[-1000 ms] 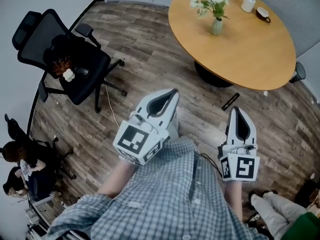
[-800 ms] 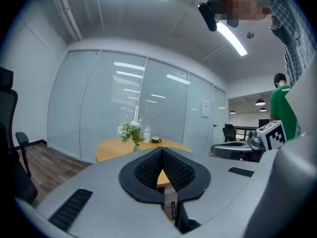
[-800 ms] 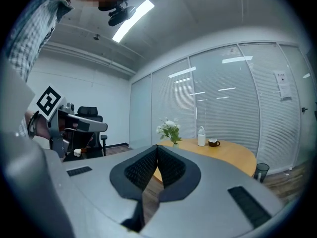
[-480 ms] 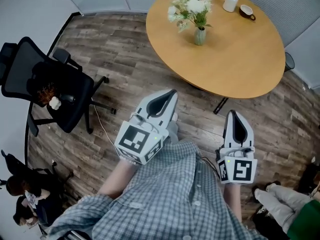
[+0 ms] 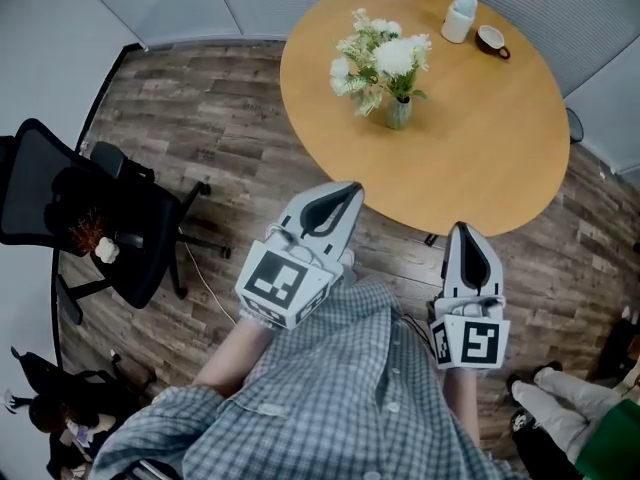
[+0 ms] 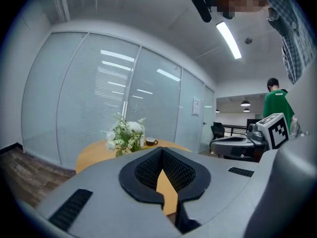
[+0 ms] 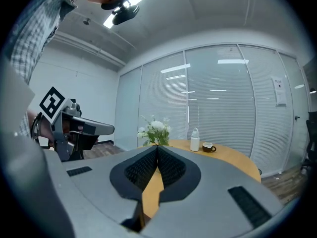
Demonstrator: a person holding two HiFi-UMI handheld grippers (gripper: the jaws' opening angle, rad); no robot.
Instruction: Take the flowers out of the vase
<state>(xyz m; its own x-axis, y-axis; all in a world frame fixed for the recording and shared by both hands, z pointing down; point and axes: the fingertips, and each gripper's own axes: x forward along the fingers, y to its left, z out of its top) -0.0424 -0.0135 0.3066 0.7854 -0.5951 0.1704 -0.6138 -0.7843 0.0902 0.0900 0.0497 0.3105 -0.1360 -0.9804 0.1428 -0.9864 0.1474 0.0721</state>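
Head view, then each gripper view: both tools closed and empty, short of the table.
Head view: the flowers (image 5: 385,58) stand upright in the vase (image 5: 399,113) on the round table (image 5: 480,158), with a white jug (image 5: 460,14) and a cup (image 5: 492,39) at the far edge, well apart from them; the left gripper (image 5: 348,190) and right gripper (image 5: 464,230) are held out in front of the person, near the table's edge, probably because the reach has not begun. Left gripper view: the jaws meet tip to tip with nothing between them; the flowers show above and left of the tips, so this tool points slightly past them. Right gripper view: the jaws are likewise pressed together and empty; the flowers rise directly over the tips, suggesting this tool is lined up for the stems. Both must open before any grasp.
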